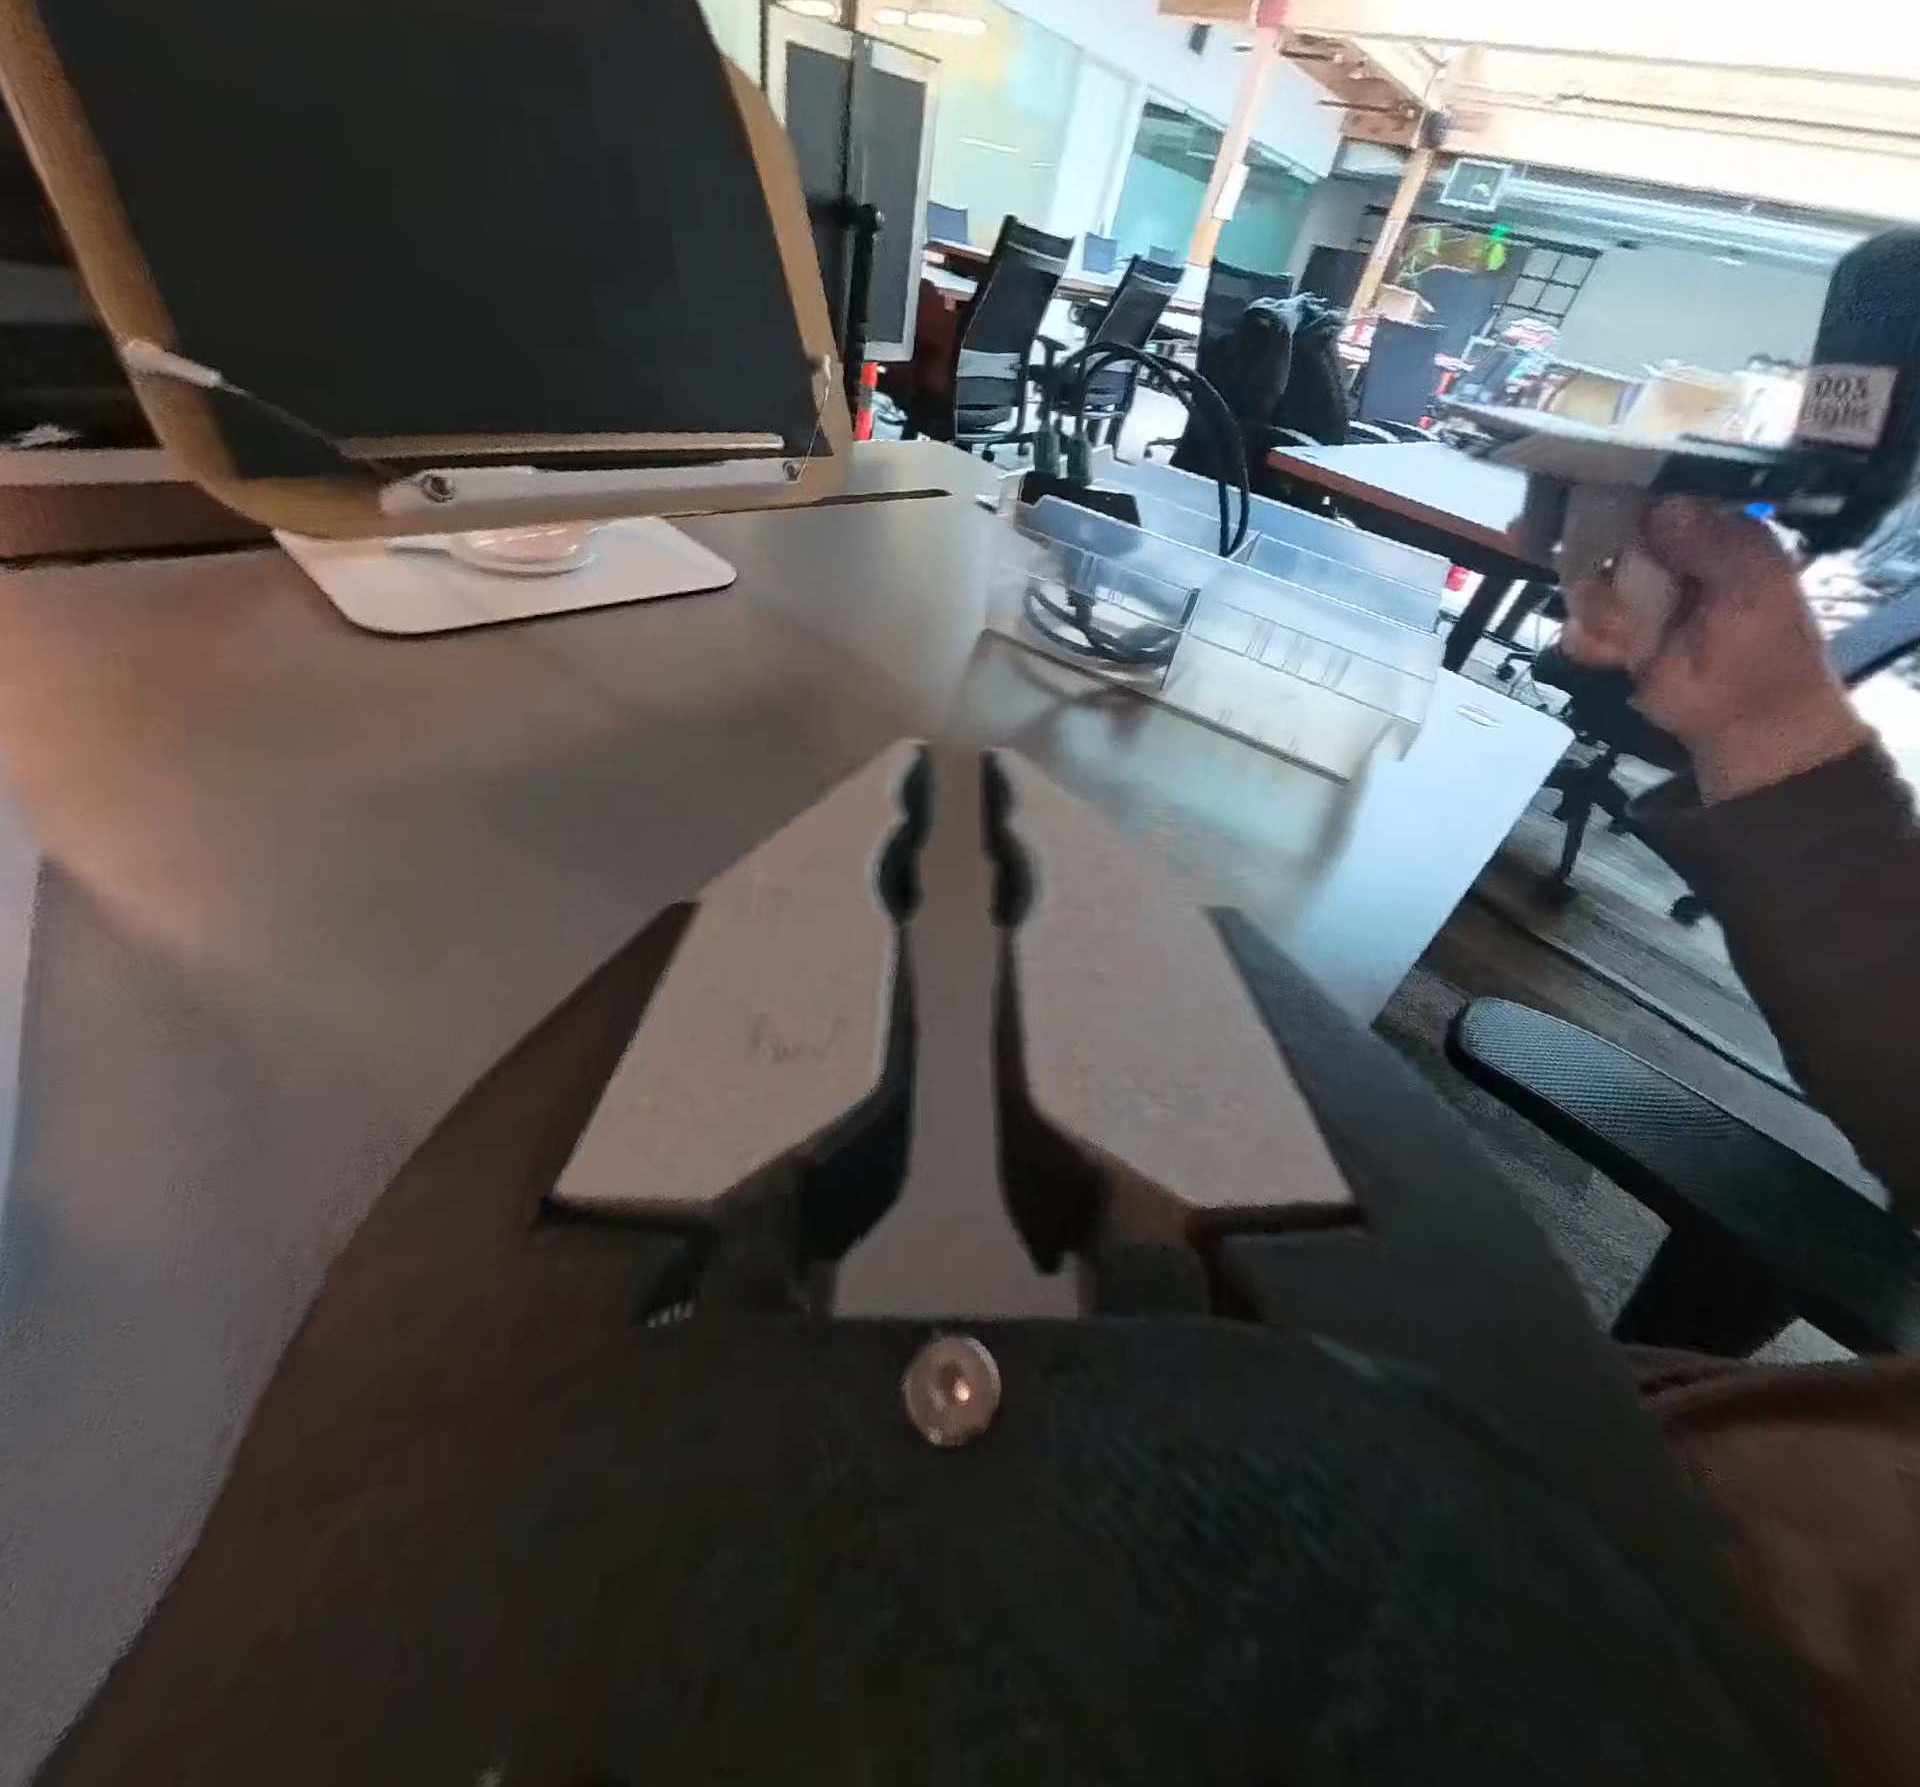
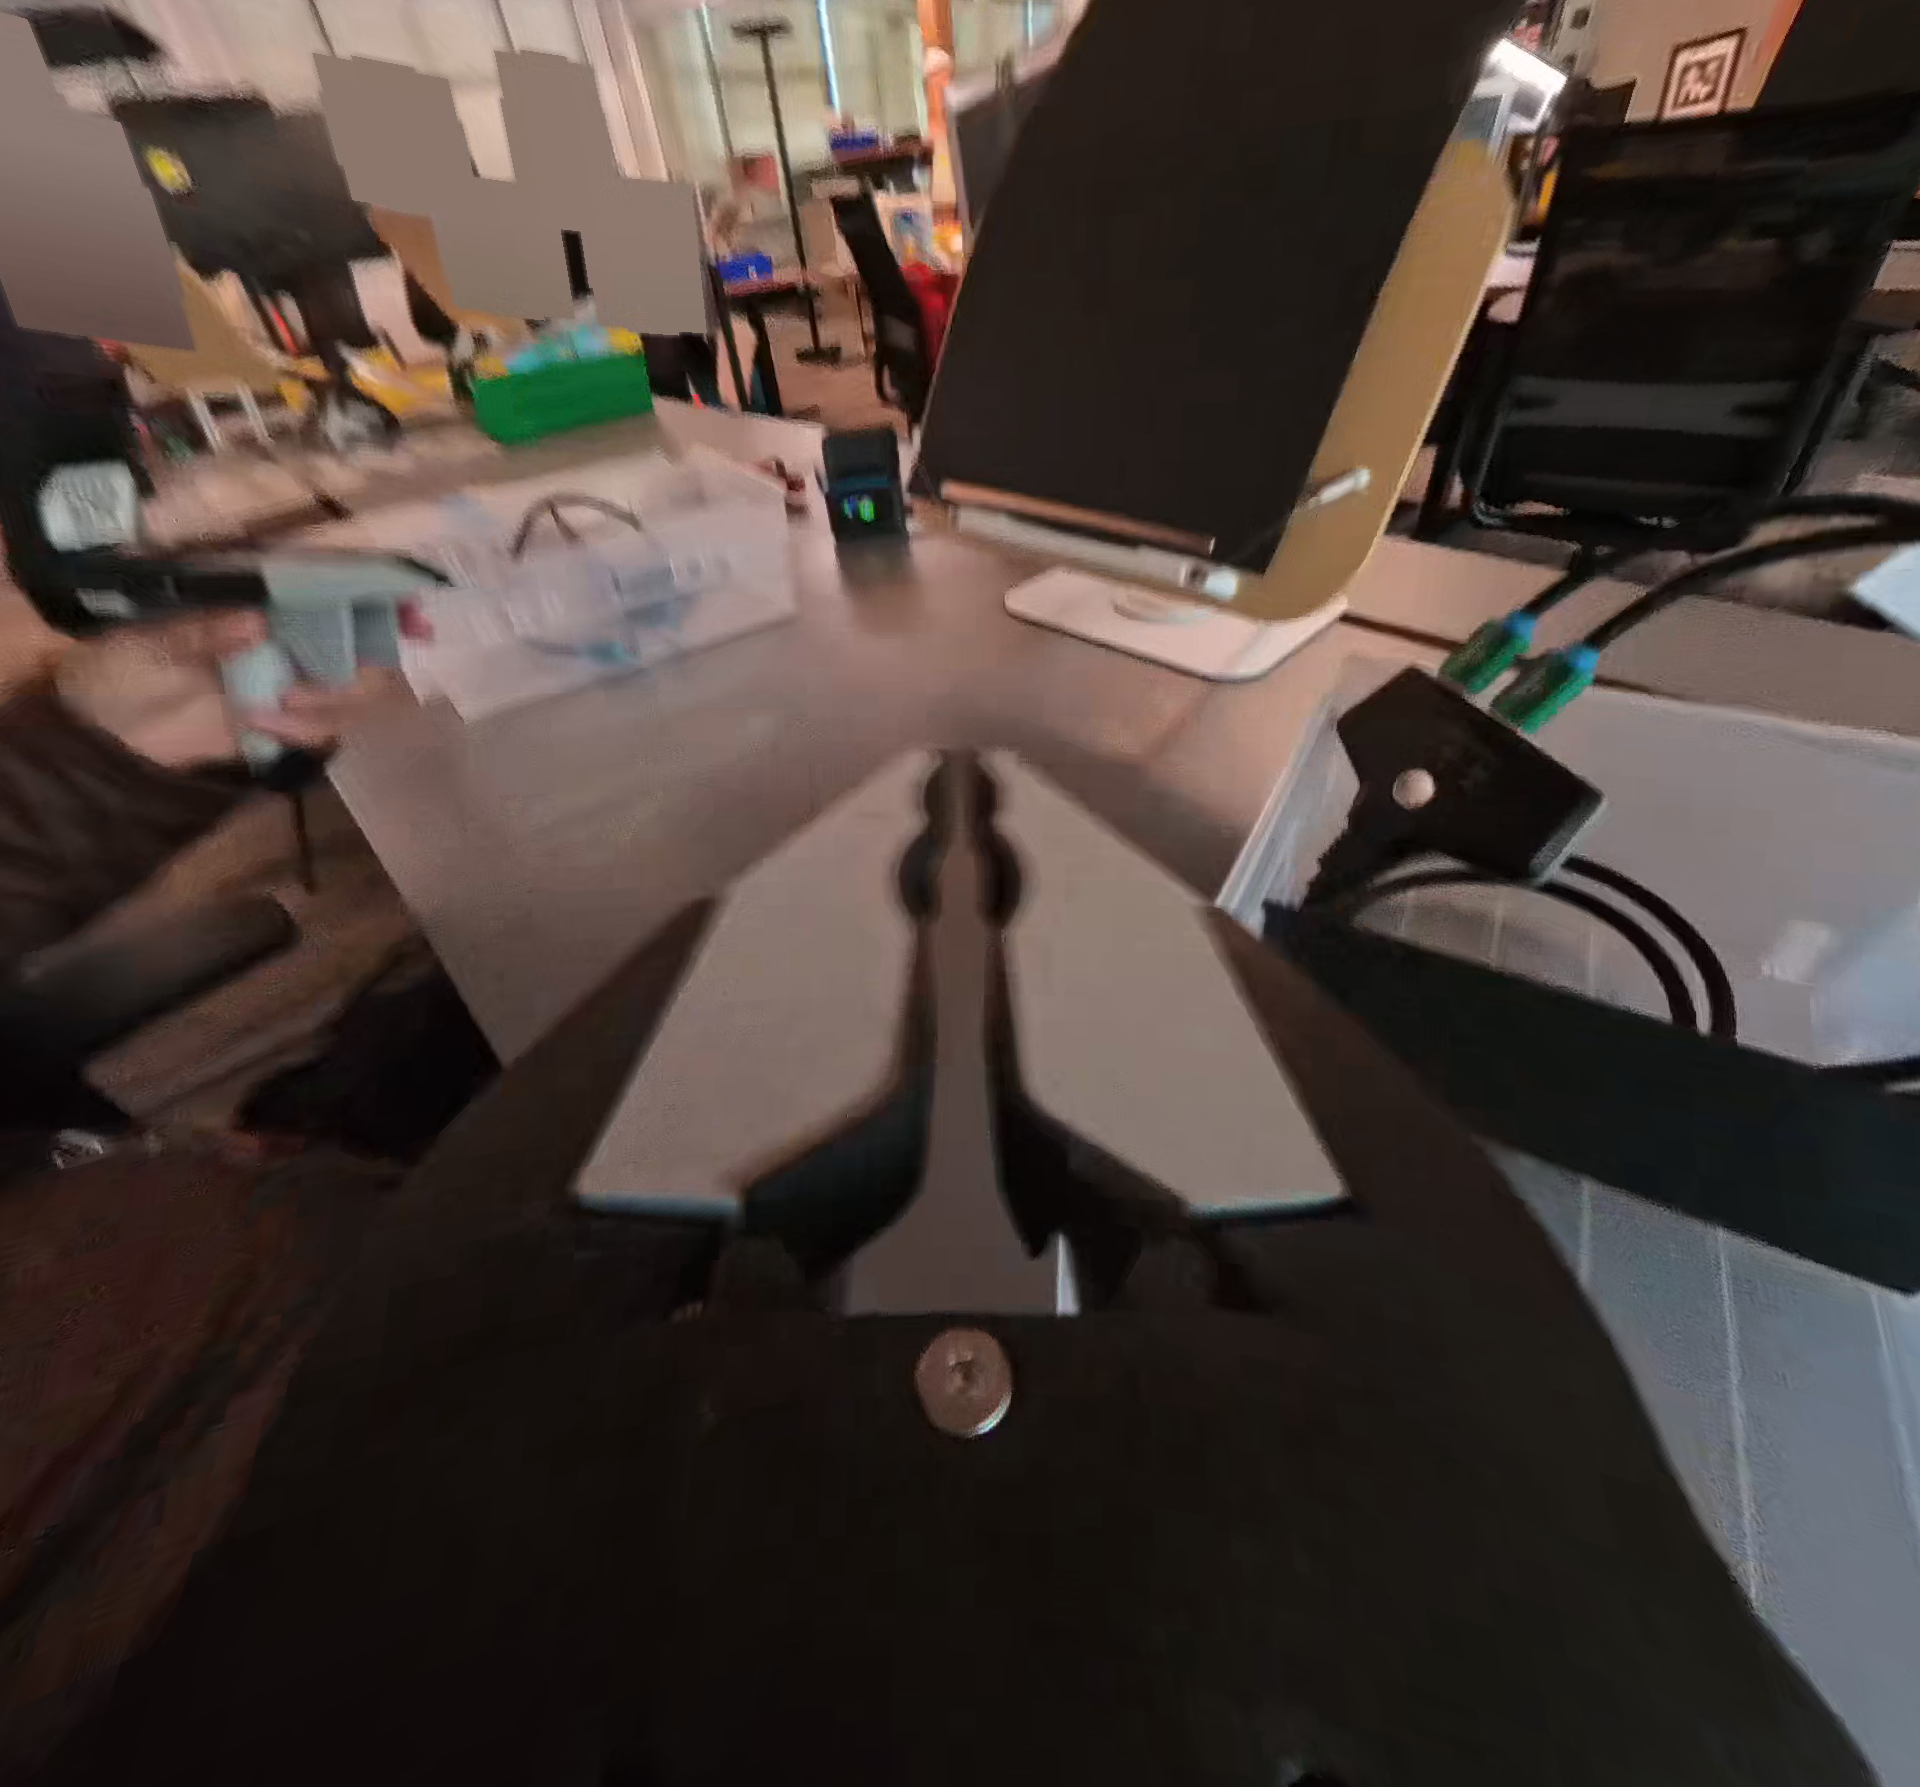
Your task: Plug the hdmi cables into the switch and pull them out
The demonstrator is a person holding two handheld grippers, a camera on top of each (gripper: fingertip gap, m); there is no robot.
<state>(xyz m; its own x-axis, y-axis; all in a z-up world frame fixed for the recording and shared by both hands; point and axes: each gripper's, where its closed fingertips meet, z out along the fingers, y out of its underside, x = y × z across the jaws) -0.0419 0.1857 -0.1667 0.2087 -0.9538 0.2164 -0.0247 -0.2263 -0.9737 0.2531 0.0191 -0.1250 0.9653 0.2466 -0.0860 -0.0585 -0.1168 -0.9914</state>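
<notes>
The black HDMI switch sits on the rim of a clear bin at the right of the right wrist view. Two black cables with green plugs are plugged into its far side. In the left wrist view the switch is small and dark on the clear bins, with a black cable loop above it. My left gripper hovers over the dark table with a narrow gap between its tips and nothing in it. My right gripper is shut with nothing between its tips, left of the switch.
A black panel on a tan stand with a white base stands at the back; it also shows in the right wrist view. Another clear bin and a small black timer stand farther off. Office chairs surround the table. Spacing between my two grippers at the tips: around 35 cm.
</notes>
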